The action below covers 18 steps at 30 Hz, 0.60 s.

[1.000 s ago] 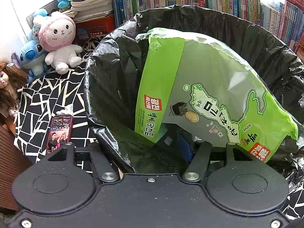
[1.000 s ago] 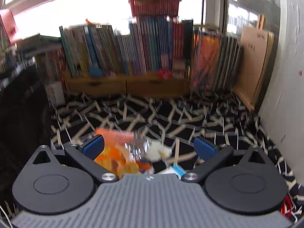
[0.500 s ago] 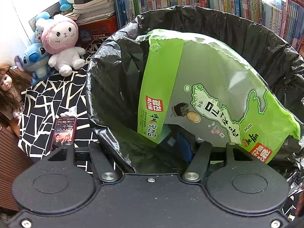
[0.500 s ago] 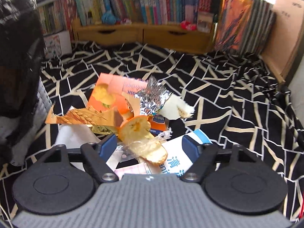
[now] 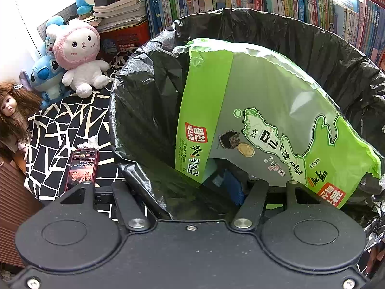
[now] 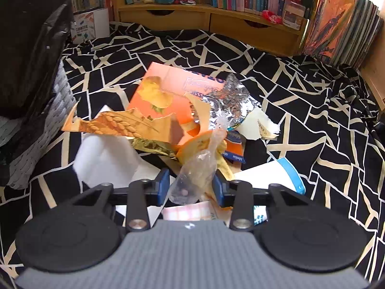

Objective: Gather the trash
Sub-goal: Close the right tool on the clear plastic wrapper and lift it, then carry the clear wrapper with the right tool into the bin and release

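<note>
Since the earlier frame my right gripper (image 6: 190, 187) has dropped onto the trash pile (image 6: 168, 125) at twelve o'clock, jaws just closing around a clear wrapper (image 6: 197, 168), probably clamped. My left gripper (image 5: 192, 187) pinches the bin liner (image 5: 134, 110); one green packet (image 5: 264, 120) is inside, most litter remains.

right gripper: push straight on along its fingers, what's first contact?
Probably the clear plastic wrapper already between the right gripper jaws, which have just been closing; past it, the orange torn packaging in the trash pile. Depth unclear.
</note>
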{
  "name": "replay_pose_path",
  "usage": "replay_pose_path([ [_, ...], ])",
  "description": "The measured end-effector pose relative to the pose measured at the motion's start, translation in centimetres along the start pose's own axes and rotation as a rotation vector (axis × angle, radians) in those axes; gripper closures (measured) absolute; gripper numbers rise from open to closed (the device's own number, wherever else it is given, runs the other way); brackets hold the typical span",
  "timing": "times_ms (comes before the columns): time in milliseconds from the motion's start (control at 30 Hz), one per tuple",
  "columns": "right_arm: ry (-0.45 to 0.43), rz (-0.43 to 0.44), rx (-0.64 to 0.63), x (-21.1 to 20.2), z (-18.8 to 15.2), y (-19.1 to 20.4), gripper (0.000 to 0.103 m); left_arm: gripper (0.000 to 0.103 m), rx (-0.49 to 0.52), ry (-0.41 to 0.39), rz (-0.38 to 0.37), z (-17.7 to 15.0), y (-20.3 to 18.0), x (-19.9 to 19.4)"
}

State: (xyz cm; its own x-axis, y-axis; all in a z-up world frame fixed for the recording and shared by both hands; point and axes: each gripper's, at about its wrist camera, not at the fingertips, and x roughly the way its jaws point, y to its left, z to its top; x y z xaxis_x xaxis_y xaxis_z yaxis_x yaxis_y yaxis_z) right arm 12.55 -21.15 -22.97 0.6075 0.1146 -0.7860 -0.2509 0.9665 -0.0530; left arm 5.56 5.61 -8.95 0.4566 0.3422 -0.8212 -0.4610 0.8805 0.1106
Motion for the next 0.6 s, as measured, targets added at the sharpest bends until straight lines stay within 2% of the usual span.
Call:
replay_pose_path([
  [267, -0.035, 0.026, 0.058, -3.0, 1.0, -0.7, 0.065, 0.042, -0.017, 0.004, -0.023, 0.1, 0.4, 0.1],
  [333, -0.063, 0.039, 0.079, -4.4, 1.8, -1.1, 0.069, 0.042, -0.020, 0.006, -0.024, 0.2, 0.4, 0.1],
  [600, -0.229, 0.174, 0.136, -11.3, 6.4, -1.1, 0.070, 0.042, -0.046, 0.032, -0.036, 0.4, 0.6, 0.3],
])
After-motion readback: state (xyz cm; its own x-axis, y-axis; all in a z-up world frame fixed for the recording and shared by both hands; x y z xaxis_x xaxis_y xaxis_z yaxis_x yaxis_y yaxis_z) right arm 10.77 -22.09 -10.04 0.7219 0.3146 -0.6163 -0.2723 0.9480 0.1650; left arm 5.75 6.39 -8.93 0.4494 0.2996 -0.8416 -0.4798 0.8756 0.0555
